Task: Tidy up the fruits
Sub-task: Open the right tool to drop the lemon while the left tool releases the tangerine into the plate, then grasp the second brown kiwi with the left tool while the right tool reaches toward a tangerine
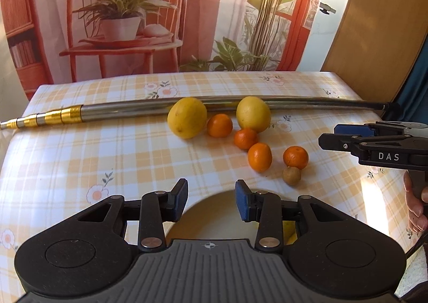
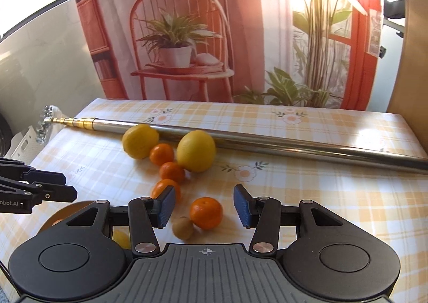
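Note:
Two lemons (image 1: 187, 117) (image 1: 253, 114), several mandarins and a small brown kiwi (image 1: 291, 175) lie loose on the checked tablecloth. My left gripper (image 1: 211, 200) is open and empty over a yellow plate (image 1: 208, 213), with a yellow fruit (image 1: 290, 233) half hidden under its right finger. My right gripper (image 2: 204, 205) is open. The nearest mandarin (image 2: 206, 212) shows between its fingers, ungripped, with the kiwi (image 2: 182, 228) just left of it. Another mandarin (image 2: 160, 188) sits partly behind the left pad (image 2: 165, 205). Each gripper shows in the other's view: right gripper (image 1: 333, 135), left gripper (image 2: 68, 185).
A long metal telescopic pole (image 1: 128, 112) (image 2: 267, 142) lies across the table behind the fruit, touching both lemons. A printed backdrop hangs behind the table's far edge. A hand (image 1: 416, 206) holds the right gripper's handle. A wooden panel (image 1: 379, 22) stands at the right.

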A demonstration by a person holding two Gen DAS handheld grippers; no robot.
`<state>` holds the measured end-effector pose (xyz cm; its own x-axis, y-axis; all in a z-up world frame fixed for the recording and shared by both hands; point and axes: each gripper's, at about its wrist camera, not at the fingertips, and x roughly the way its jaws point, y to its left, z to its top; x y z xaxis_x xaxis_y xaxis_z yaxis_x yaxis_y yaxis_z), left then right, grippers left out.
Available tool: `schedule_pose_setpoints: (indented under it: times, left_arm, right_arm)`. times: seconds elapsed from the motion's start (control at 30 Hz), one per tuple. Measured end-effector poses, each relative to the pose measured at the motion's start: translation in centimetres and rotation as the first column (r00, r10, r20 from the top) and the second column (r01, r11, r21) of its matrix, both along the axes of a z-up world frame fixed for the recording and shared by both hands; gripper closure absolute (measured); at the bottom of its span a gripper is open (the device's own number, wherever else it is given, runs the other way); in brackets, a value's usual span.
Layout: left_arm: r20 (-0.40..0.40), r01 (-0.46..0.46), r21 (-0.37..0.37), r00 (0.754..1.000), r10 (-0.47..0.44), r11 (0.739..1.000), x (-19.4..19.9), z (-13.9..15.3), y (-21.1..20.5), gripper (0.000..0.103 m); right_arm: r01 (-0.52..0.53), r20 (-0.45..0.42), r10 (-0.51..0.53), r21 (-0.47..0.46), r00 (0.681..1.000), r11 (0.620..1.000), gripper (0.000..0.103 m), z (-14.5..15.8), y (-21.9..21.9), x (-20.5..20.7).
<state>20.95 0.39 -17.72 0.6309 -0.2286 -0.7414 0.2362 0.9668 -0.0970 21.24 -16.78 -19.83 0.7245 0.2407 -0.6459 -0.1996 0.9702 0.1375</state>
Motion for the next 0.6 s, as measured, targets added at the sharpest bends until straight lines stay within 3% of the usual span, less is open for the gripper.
schedule_pose_setpoints:
  times: [0.17, 0.33, 0.43, 0.6]
  left_arm:
    - [0.033, 0.004, -0.008, 0.999, -0.003, 1.000, 1.6, 1.8, -0.7, 0.062]
    - [0.001, -0.003, -0.054, 1.000, 0.003, 0.999, 3.4, 2.1, -1.3, 0.063]
    - [-0.057, 0.042, -0.081, 0.997, -0.046, 0.996, 4.2, 0.8, -2.4, 0.063]
    - [-0.091, 0.181, -0.012, 0.979, -0.181, 0.983, 4.6, -1.8, -6.1, 0.064]
  right_arm:
    - [0.046, 0.049, -0.045, -0.006, 0.998, 0.999, 0.058, 1.7, -2.3, 0.8]
    - [0.036, 0.081, -0.035, -0.015, 0.996, 0.999, 0.057, 2.2, -3.0, 1.1]
    - [0.038, 0.068, -0.037, -0.014, 0.997, 0.999, 0.057, 1.6, -2.8, 1.1]
    - [0.056, 0.029, -0.056, 0.012, 0.998, 0.998, 0.057, 0.4, -3.2, 0.8]
